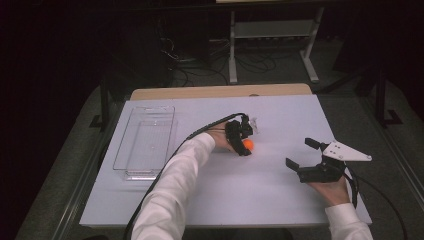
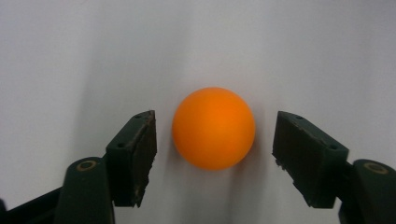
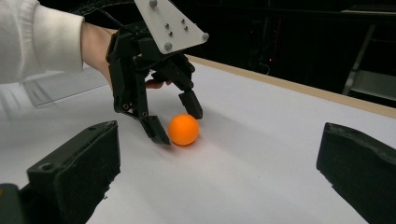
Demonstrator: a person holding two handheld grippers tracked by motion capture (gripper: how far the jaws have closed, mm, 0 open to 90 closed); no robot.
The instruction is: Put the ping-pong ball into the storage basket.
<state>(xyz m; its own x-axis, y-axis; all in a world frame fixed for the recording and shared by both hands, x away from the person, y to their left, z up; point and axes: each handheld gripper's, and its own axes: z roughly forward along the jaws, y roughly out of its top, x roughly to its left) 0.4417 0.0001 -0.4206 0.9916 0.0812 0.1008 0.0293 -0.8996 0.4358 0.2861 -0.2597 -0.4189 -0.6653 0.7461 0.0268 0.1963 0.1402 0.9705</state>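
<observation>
White table point(image 1: 210, 190): an orange ball point(image 2: 214, 128) is straddled, untouched, by the open left gripper point(image 2: 214, 154); the right gripper point(image 1: 299, 154) is held agape.

The left gripper point(image 1: 244, 145), black with a trailing cable, points down near the table's middle, its jaws parted with a small gap on each side (pads pressing on nothing). A white-sleeved forearm point(image 1: 175, 180) reaches to it. The right gripper point(image 1: 301, 154) sits level at the near right, jaws spread wide.
</observation>
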